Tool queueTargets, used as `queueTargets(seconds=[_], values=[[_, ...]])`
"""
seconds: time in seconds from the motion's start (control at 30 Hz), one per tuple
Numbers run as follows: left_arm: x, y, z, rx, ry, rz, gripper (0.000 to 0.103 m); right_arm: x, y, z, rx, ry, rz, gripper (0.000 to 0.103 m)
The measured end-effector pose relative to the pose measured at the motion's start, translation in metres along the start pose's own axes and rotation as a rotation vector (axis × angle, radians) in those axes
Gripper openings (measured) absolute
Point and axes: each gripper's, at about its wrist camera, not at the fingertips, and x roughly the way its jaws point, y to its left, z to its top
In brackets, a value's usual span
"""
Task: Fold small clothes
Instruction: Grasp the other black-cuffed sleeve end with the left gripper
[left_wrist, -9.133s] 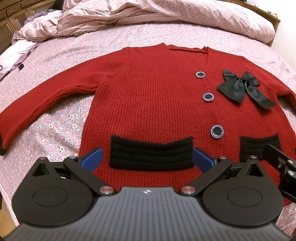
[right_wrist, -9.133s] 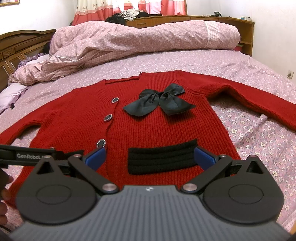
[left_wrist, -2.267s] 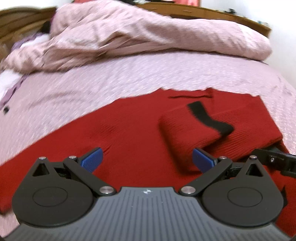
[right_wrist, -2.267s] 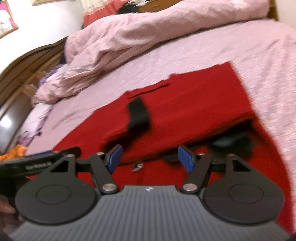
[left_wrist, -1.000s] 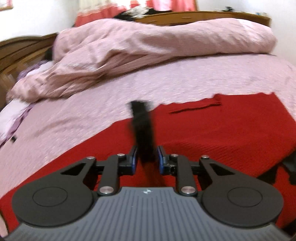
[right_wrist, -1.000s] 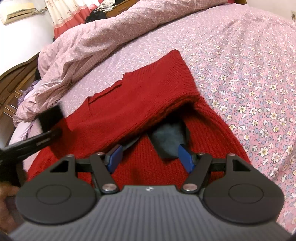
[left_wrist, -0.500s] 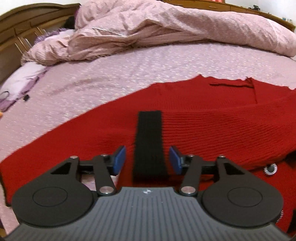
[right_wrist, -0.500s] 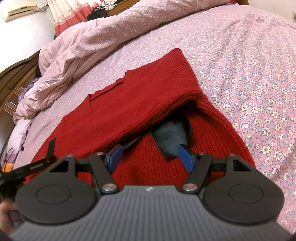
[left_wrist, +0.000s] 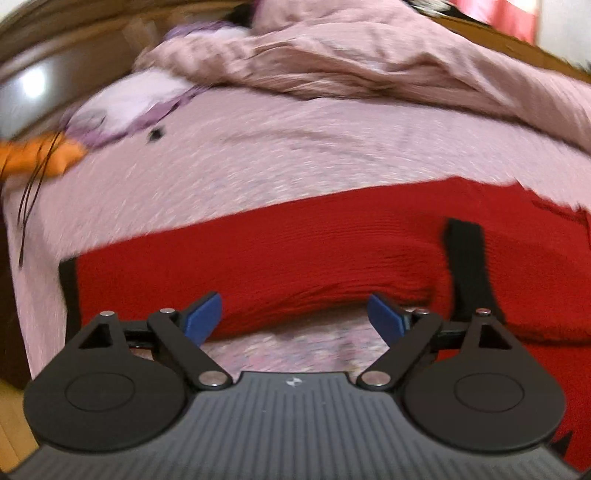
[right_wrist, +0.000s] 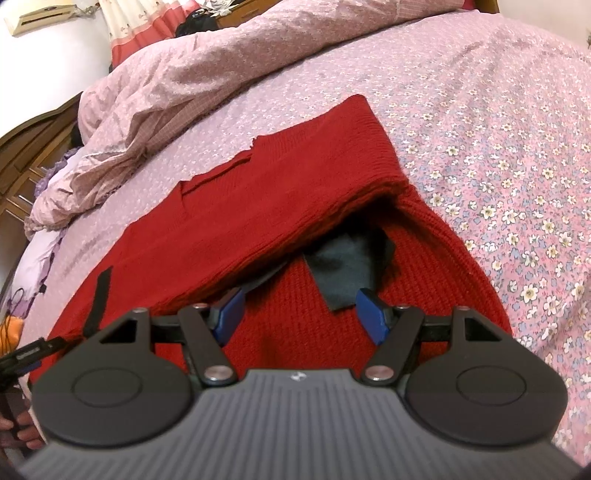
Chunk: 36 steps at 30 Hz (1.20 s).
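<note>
A red knit cardigan (right_wrist: 280, 192) lies on the bed, its right sleeve folded across the chest. That sleeve's black cuff (left_wrist: 467, 258) lies on the body; it also shows in the right wrist view (right_wrist: 98, 299). The left sleeve (left_wrist: 221, 269) stretches out flat, ending in a black cuff (left_wrist: 68, 288). My left gripper (left_wrist: 293, 317) is open and empty, just short of the left sleeve's near edge. My right gripper (right_wrist: 299, 314) is open and empty over the cardigan's front, close to the black bow (right_wrist: 347, 266) showing under the folded sleeve.
The bed has a pink floral sheet (right_wrist: 498, 155). A rumpled pink duvet (left_wrist: 369, 62) lies at the far side. An orange item with dark cords (left_wrist: 33, 158) sits at the bed's left edge, near a wooden headboard (left_wrist: 44, 70).
My left gripper let go of the right sleeve's cuff, opened wider and swung left to the outstretched left sleeve. The right gripper has barely moved.
</note>
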Motion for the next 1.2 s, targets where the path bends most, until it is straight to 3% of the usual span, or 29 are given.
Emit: queueTargets(seconds=[0.2, 0.37, 0.6, 0.97, 1.0, 1.2], values=[[0.007, 0.051, -0.01, -0.266, 0.052, -0.037, 0.09, -0.005, 0.007, -0.003, -0.026, 0.001, -0.002, 0.07], [0.017, 0.075, -0.018, -0.396, 0.065, -0.047, 0.09, -0.009, 0.012, -0.005, -0.047, 0.0, -0.008, 0.07], [0.027, 0.097, -0.027, -0.518, 0.063, -0.04, 0.091, -0.008, 0.015, -0.007, -0.059, 0.011, -0.025, 0.069], [0.035, 0.116, -0.021, -0.615, 0.007, 0.019, 0.09, -0.007, 0.02, -0.011, -0.076, 0.024, -0.033, 0.069], [0.035, 0.118, -0.02, -0.621, 0.005, 0.03, 0.088, -0.007, 0.02, -0.011, -0.075, 0.024, -0.034, 0.069], [0.032, 0.129, -0.02, -0.642, -0.006, 0.069, 0.055, -0.005, 0.019, -0.011, -0.071, 0.027, -0.036, 0.069]])
